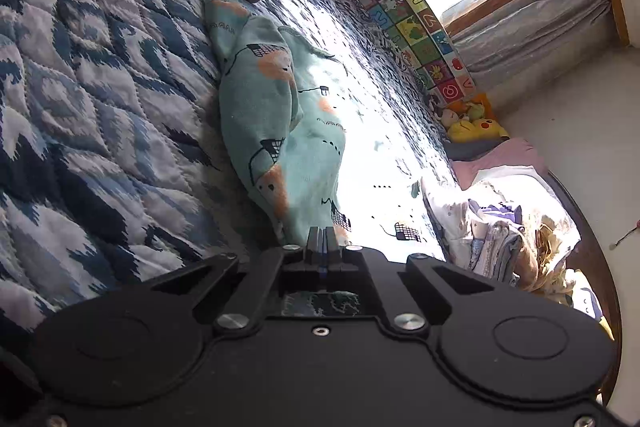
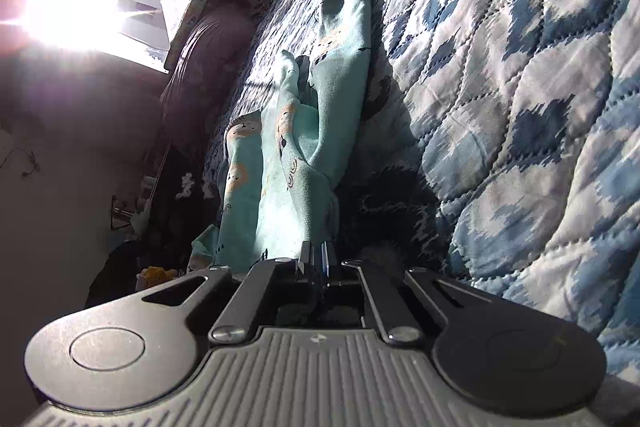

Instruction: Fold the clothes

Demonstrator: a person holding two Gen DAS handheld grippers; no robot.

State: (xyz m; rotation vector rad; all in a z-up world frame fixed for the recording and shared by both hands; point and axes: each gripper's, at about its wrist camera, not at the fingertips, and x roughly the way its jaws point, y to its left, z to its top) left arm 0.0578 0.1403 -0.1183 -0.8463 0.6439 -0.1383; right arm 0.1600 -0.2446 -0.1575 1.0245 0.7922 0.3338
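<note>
Both the left gripper (image 1: pixel 322 235) and the right gripper (image 2: pixel 318 251) have their fingers pressed together on an edge of the teal printed garment (image 1: pixel 280 115), which stretches ahead of them over the blue quilt (image 1: pixel 92 99).

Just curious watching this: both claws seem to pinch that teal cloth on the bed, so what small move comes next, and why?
Probably draw the left gripper and right gripper apart: both are shut on the teal garment, which lies bunched on the quilt.

Bunched teal printed garment (image 1: pixel 280 131) on quilt
</note>
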